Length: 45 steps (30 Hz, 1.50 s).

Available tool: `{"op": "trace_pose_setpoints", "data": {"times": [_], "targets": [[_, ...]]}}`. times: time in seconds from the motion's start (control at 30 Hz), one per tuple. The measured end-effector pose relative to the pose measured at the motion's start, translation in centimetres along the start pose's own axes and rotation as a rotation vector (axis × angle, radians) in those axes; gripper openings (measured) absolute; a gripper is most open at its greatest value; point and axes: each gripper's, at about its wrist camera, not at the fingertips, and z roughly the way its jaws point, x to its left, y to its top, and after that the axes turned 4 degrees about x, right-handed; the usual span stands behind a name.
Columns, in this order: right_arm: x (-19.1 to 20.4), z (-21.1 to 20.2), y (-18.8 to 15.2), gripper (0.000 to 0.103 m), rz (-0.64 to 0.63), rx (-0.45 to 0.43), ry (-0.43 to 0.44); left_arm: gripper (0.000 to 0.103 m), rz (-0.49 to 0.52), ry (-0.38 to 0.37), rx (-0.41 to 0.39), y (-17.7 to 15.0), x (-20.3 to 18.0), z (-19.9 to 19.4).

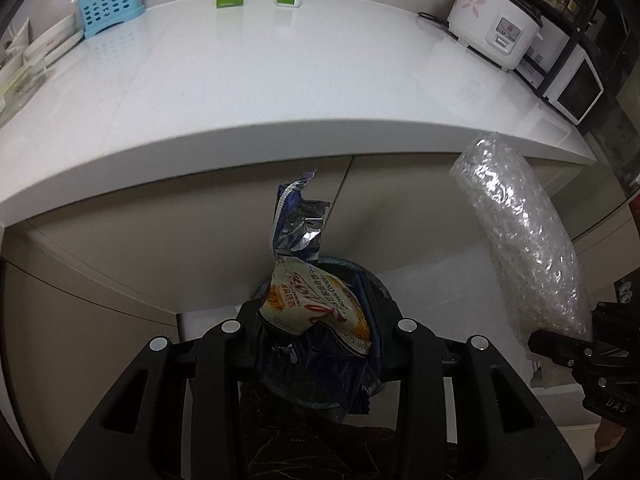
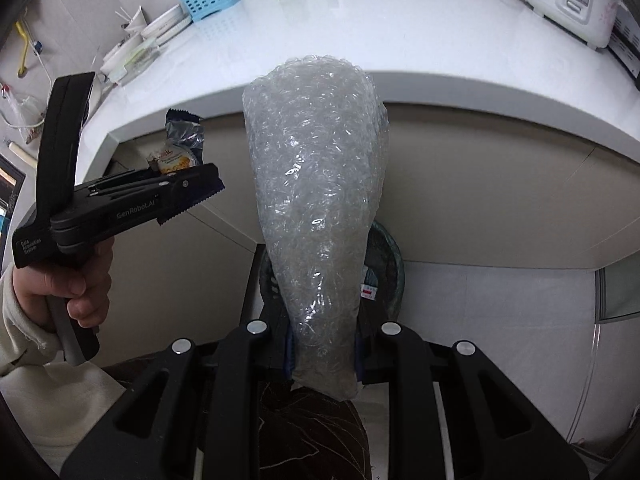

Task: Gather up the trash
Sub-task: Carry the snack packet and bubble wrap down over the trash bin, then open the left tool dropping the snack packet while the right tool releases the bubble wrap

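Now a cookie wrapper [image 1: 316,304] is gripped in the left gripper [image 1: 316,320] and a bubble-wrap roll [image 2: 320,208] in the right gripper [image 2: 322,356], both above the bin [image 2: 386,264] beyond the fingers, where release is called for next.

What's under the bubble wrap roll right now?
Under the bubble wrap roll, a dark round bin's rim shows. The roll covers the bin's inside, so its contents can't be seen.

Both wrist views look steeply down, sharing the counter [image 1: 280,80].

Both claws, left [image 1: 316,320] and right [image 2: 322,352], point downward, clamped.
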Motion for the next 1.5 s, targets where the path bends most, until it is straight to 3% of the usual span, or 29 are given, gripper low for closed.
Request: {"op": "trace_pose_setpoints", "data": {"times": [0.57,1.0,1.2,1.5], "targets": [[-1.7,10.7,-0.1,0.019,-0.032,0.207,-0.026,0.035,0.02,0.043,0.147,-2.5,0.0,9.5],[-2.1,14.8,1.3,0.019,-0.018,0.295,-0.049,0.036,0.019,0.011,0.184,-3.5,-0.3,11.9],[-2.3,15.0,1.2,0.02,-0.011,0.301,-0.048,0.042,0.037,-0.008,0.187,-3.4,-1.2,11.9],[-2.1,15.1,0.9,0.02,-0.014,0.309,-0.053,0.064,0.035,-0.018,0.175,-3.3,-1.0,11.6]]}}
